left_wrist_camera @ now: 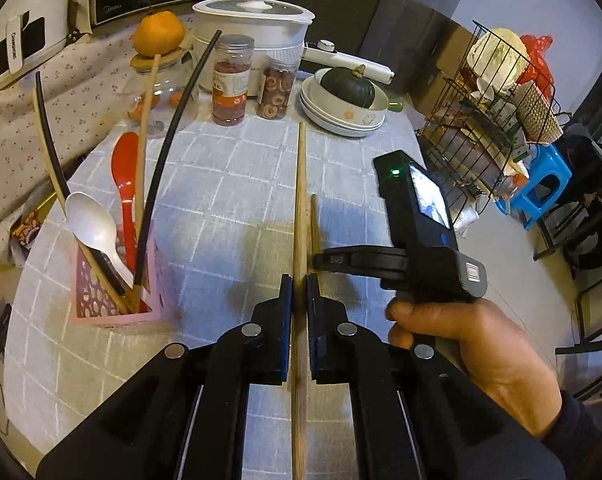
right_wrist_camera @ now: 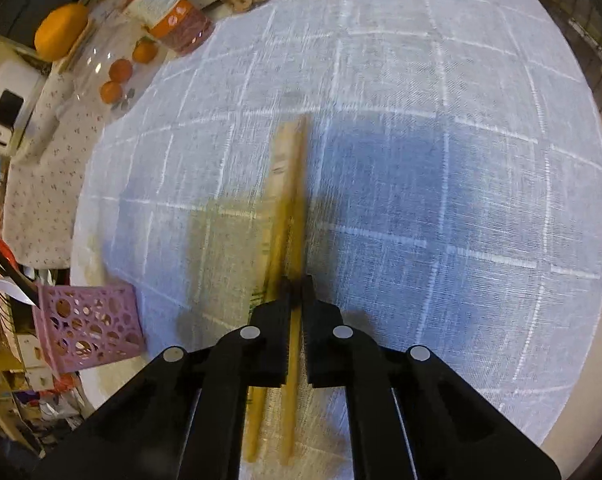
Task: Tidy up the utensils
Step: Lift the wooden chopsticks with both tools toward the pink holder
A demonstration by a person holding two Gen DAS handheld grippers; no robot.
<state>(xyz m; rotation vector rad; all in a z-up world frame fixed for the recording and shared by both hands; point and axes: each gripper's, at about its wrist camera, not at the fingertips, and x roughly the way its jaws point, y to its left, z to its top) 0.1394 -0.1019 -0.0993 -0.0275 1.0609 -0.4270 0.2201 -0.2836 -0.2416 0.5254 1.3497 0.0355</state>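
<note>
Left claw (left_wrist_camera: 299,294) pinching a wooden chopstick (left_wrist_camera: 299,208) above the desk (left_wrist_camera: 229,184), pink utensil basket (left_wrist_camera: 113,300) to its left. Right claw (right_wrist_camera: 297,296) clamping another wooden chopstick (right_wrist_camera: 297,200) just beside.

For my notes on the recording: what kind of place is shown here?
Most likely a home kitchen or dining corner: a white electric cooker, stacked plates with a squash, and a pink utensil basket on a clothed table.
</note>
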